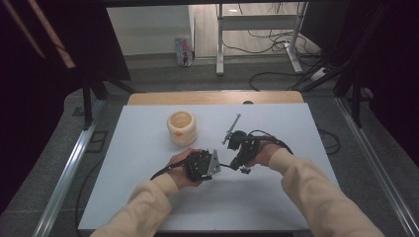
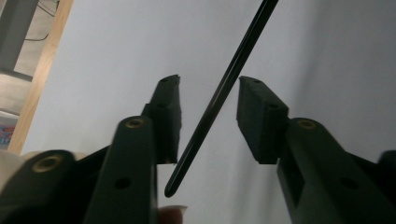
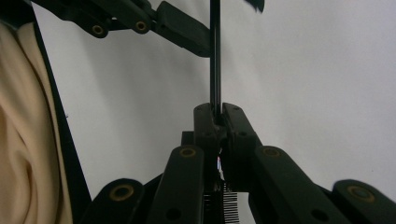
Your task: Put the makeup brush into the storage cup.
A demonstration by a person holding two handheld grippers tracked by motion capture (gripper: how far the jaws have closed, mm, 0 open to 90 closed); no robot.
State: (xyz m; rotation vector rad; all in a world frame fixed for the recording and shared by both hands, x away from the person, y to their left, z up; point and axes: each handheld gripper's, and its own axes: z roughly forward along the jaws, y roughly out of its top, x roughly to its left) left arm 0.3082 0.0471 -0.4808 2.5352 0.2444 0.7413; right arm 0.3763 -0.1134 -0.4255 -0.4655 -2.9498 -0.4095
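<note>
A thin black rod (image 3: 215, 56) stands straight up out of my right gripper (image 3: 216, 109), whose jaws are shut on its lower end. In the left gripper view the same rod (image 2: 219, 93) slants between the two pads of my left gripper (image 2: 208, 81). There is a gap on the left side and the rod lies close to the right pad (image 2: 257, 112), so the jaws are open around it. In the high view both grippers meet at the table's middle: the left gripper (image 1: 223, 166) points right and the right gripper (image 1: 241, 167) points down-left.
A round beige pot (image 1: 182, 127) with a small orange mark stands behind the left hand. The white sheet (image 1: 148, 207) covers a wooden table (image 1: 212, 98). Metal rails run along both sides, and cables lie on the floor beyond.
</note>
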